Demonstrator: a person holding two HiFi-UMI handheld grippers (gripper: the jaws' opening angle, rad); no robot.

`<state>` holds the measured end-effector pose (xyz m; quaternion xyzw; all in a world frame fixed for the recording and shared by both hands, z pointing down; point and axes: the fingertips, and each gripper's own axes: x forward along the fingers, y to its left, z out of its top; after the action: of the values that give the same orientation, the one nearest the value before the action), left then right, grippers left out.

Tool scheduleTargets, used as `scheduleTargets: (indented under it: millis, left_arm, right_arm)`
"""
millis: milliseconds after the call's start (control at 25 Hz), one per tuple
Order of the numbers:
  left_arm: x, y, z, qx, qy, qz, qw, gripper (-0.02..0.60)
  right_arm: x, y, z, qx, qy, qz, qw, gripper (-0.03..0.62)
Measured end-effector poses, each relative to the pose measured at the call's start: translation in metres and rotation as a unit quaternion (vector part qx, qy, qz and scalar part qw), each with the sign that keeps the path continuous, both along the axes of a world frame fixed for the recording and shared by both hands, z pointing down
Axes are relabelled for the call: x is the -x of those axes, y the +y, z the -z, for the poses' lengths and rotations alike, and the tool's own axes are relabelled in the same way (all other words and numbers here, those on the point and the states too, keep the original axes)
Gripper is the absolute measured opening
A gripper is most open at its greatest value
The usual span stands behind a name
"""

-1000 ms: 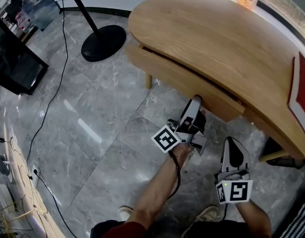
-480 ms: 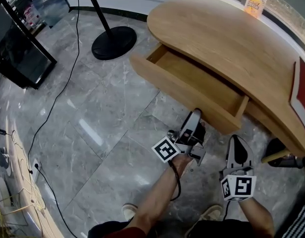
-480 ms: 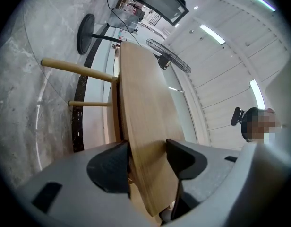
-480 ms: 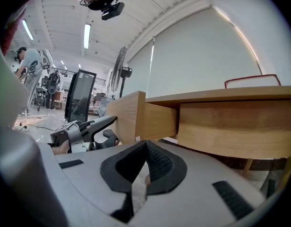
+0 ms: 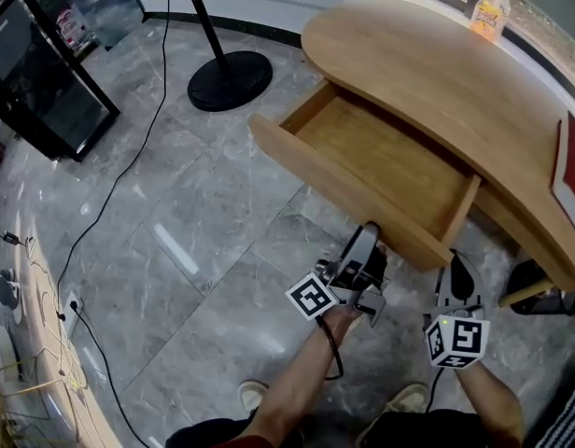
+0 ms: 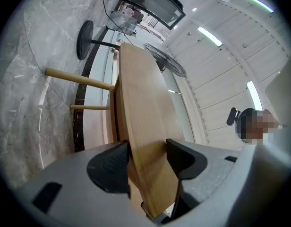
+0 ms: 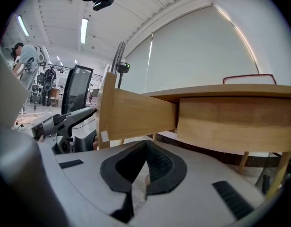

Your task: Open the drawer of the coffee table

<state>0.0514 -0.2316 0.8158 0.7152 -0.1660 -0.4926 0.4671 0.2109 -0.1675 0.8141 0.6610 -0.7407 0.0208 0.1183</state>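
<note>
Left hand-held gripper: your left hand-held gripper [image 5: 370, 237] is clenched on the drawer front [image 5: 336, 190]. One jaw is on the panel's outer face and the other behind it. The grip is at the lower edge, toward the panel's right end.
Right hand-held gripper: your right hand-held gripper [image 5: 458, 263] has its jaws pressed together with nothing between them. You hold it low, just beside the left one and under the drawer's right corner. I cannot tell whether it touches the wood.
Drawer: the drawer [image 5: 385, 161] stands well out from under the tabletop [image 5: 427, 73], with its wooden floor in full view.
Tabletop: it is curved light wood. An orange bottle [image 5: 490, 9] stands at its far edge, and a red-edged flat item [image 5: 572, 180] lies at its right.
Floor: the grey marble floor [image 5: 175, 231] carries a round black stand base [image 5: 230, 79] near the drawer's left end. A black screen [image 5: 45, 82] stands far left, and a thin cable [image 5: 110, 194] trails between them.
</note>
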Motion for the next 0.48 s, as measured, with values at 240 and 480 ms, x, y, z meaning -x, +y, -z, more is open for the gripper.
scheduleTargets:
  millis: [240, 480]
  left_arm:
    - [0.016, 0.019, 0.0, -0.001, -0.002, 0.002, 1.0, 0.258]
    - [0.03, 0.033, -0.001, -0.001, -0.002, 0.004, 1.0, 0.258]
  right_arm:
    - [0.005, 0.001, 0.002, -0.009, 0.012, 0.0, 1.0, -0.005]
    - [0.01, 0.004, 0.009, -0.026, 0.014, 0.003, 1.0, -0.005]
